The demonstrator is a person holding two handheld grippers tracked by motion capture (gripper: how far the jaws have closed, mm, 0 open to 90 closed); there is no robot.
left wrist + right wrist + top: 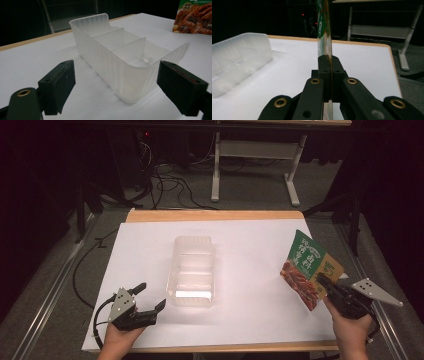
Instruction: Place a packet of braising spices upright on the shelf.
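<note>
A clear plastic box [192,270] with inner dividers stands on the white table [250,260] near its middle; its three compartments [130,50] are empty. My left gripper [150,296] rests at the front left, open, its jaws apart just short of the box's near end [140,82]. My right gripper [324,284] is at the front right, shut on the lower edge of a green and brown food pouch [309,267], which it holds up off the table. In the right gripper view the pouch [324,30] stands edge-on between the closed jaws.
The table's wooden far edge [215,215] borders the floor, where cables [165,185] lie and a white desk frame [255,150] stands. The box's ribbed wall [239,62] lies left of the right gripper.
</note>
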